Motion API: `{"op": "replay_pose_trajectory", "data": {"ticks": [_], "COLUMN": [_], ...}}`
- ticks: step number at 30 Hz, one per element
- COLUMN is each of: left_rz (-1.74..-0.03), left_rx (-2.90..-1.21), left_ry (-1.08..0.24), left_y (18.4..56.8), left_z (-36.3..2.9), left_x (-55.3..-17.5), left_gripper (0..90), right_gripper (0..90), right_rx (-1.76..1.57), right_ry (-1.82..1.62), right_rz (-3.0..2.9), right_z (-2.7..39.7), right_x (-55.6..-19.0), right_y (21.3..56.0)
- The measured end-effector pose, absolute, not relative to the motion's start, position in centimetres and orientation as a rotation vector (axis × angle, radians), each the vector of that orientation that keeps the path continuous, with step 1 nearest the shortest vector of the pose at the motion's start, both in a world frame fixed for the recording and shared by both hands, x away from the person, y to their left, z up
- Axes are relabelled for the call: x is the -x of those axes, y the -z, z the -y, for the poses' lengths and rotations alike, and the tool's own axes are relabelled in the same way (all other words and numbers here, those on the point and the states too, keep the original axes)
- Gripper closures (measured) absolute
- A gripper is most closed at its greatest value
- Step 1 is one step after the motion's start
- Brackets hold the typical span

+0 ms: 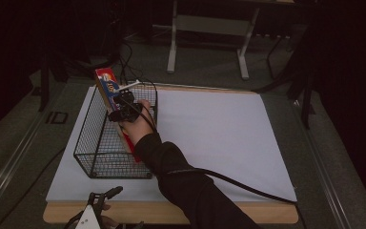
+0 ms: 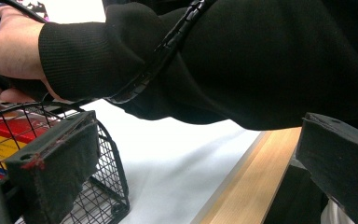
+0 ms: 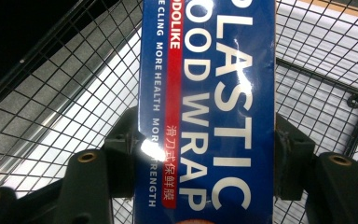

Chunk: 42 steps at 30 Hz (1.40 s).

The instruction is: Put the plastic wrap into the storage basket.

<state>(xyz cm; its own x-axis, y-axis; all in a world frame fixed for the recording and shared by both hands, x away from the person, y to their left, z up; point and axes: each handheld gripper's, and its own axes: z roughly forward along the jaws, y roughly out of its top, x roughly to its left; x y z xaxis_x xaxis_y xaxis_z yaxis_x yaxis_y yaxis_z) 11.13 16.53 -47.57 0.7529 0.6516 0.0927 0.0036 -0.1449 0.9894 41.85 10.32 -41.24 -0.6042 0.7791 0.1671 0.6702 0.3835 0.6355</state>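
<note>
Nearest the high camera, at the bottom edge, the left gripper (image 1: 106, 195) rests just off the table's front edge, its two dark jaws spread apart with nothing between them; its own view shows the two padded jaws well apart over the wooden edge and white surface, with the black wire of the basket's near corner behind the left pad.

The table (image 1: 228, 143) is a wide white sheet on a wooden board, the largest thing in view. On its left part stands a black wire basket (image 1: 86, 138), oblong, open at the top. A black sleeve (image 1: 186, 183) reaches from the bottom of the high view across the table to the basket, with a black cable (image 1: 248, 187) trailing off to the right.

The right gripper (image 1: 122, 107) is held over the basket and is clamped on a long plastic wrap box (image 1: 106, 82). The box stands tilted, its lower end down inside the basket and its upper end sticking out above the far rim. In the right gripper view the blue box (image 3: 209, 112), lettered "PLASTIC FOOD WRAP", is pinched on both long sides by the jaws, with basket mesh behind it.
</note>
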Motion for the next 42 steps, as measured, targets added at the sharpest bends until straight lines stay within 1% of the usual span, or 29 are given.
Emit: {"op": "replay_pose_trajectory", "data": {"ticks": [4, 7, 12, 16, 20, 25, 34, 38, 42], "left_rz": [-0.532, -0.530, -0.531, -0.526, -0.527, -0.529, -0.529, -0.530, -0.529], "left_rx": [-1.639, -1.639, -1.642, -1.642, -1.645, -1.646, -1.645, -1.648, -1.648], "left_ry": [-0.610, -0.609, -0.599, -0.603, -0.603, -0.599, -0.599, -0.595, -0.596], "left_y": [47.6, 47.6, 47.6, 47.6, 47.6, 47.6, 47.6, 47.7, 47.7], "left_z": [-16.5, -16.5, -16.5, -16.5, -16.5, -16.4, -16.5, -16.5, -16.5], "left_x": [-11.1, -11.1, -11.2, -11.2, -11.2, -11.3, -11.2, -11.3, -11.3], "left_gripper": [0.2, 0.2, 0.2, 0.2, 0.2, 0.2, 0.2, 0.2, 0.2], "right_gripper": [39.3, 39.4, 39.4, 39.4, 39.1, 38.8, 38.1, 37.7, 35.0], "right_rx": [-1.305, -1.283, -1.342, -1.388, -1.454, -1.411, -1.419, -1.403, -1.379], "right_ry": [-1.020, -0.963, -0.927, -0.903, -0.890, -0.866, -0.798, -0.786, -0.770], "right_rz": [-2.479, -2.488, -2.522, -2.534, -2.564, -2.578, -2.621, -2.633, -2.654], "right_z": [-10.4, -10.6, -10.5, -10.0, -9.3, -9.9, -10.5, -10.6, -10.6], "right_x": [-41.9, -42.4, -42.4, -42.6, -43.0, -42.9, -43.5, -43.6, -43.7], "right_y": [41.4, 42.3, 43.4, 43.8, 44.9, 45.1, 46.7, 46.7, 46.6]}}
